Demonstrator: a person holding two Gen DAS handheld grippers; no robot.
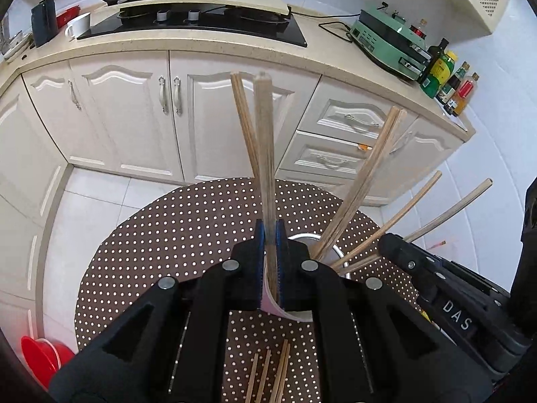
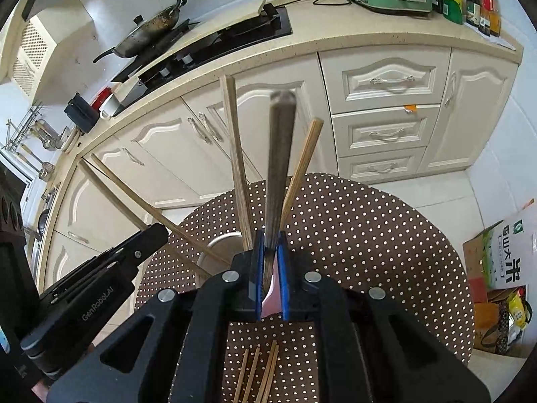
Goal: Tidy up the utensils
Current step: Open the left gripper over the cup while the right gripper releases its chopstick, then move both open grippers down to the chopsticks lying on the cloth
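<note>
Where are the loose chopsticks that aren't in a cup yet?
The loose chopsticks lie flat on the dotted table, at the bottom middle of both wrist views, on the near side of the pink cup.

The blurred chopstick (image 2: 280, 168) top and perhaps a pink cup (image 1: 268, 302) sit mostly hidden.

chopsticks (image 1: 355, 188) in cup (image 1: 292, 314), cup on table (image 1: 167, 252)
</note>
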